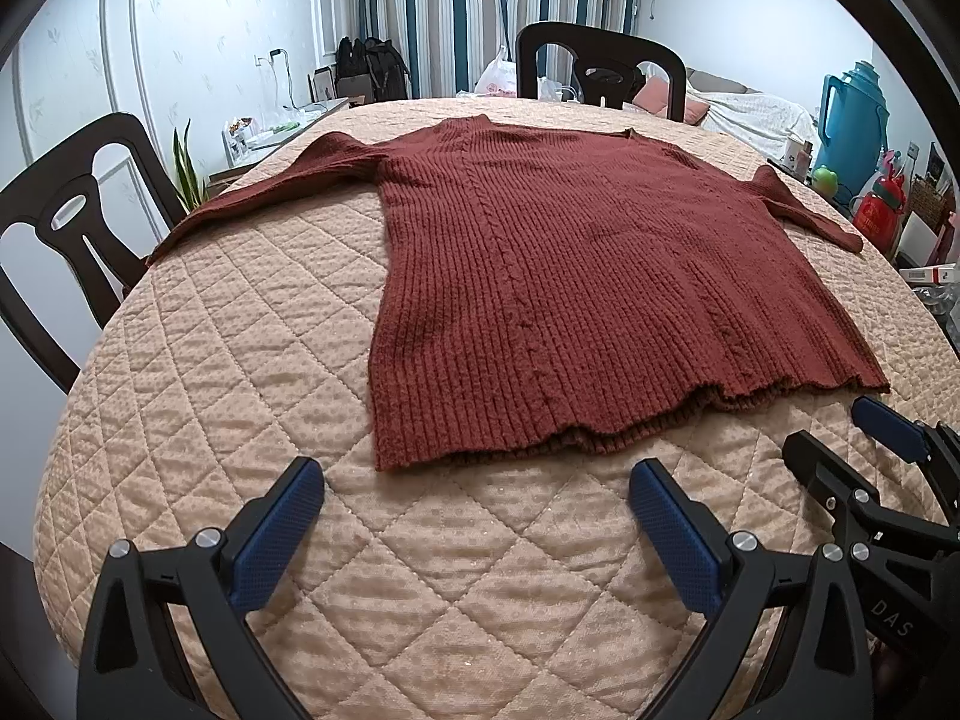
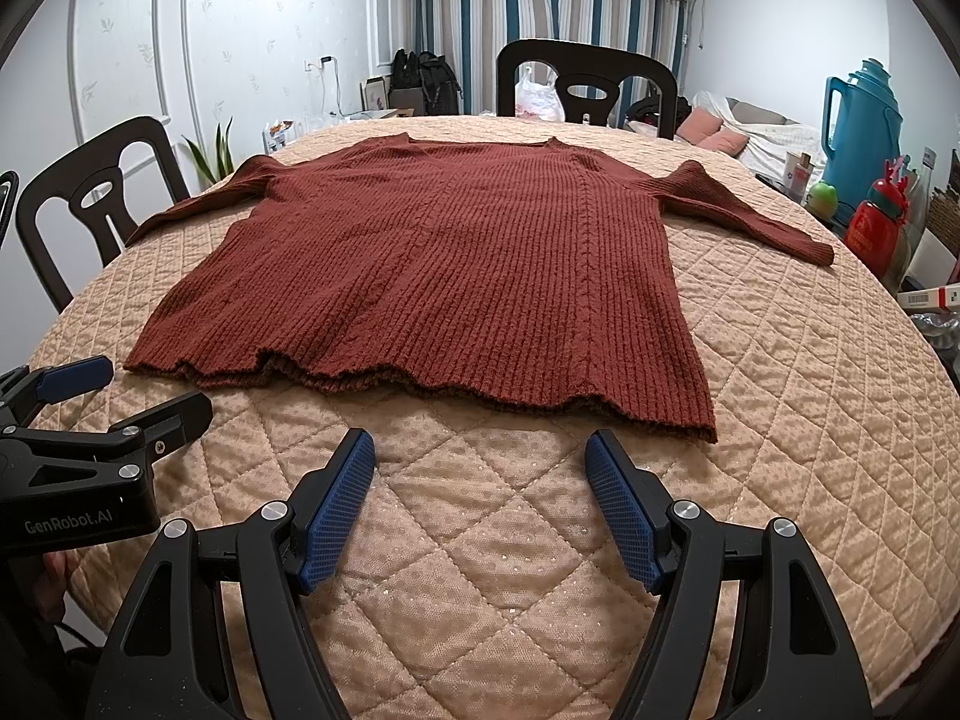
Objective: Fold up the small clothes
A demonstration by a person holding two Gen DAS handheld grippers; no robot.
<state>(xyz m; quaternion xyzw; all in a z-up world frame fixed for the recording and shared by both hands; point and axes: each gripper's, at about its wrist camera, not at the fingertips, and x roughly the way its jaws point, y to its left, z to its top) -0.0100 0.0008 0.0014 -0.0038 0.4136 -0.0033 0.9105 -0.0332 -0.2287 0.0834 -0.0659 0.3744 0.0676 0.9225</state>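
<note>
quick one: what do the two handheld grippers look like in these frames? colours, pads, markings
The left gripper and right gripper look the same: matte black angular plastic frames with triangular cutouts and silver round pivot bolts. Each finger carries a blue pad with a fine dotted grip texture. White "GenRobot.AI" lettering marks the left body in the right wrist view; "DAS" lettering shows on the right body in the left wrist view. No cables or sleeves visible.

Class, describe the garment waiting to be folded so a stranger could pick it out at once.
Start at the round table under its quilted beige cover. Spread flat across its middle, in front of both open grippers, lies the sweater, sleeves stretched out to either side. It is the only clothing on the cover: rust-red, ribbed knit, wavy hem nearest the cameras.
</note>
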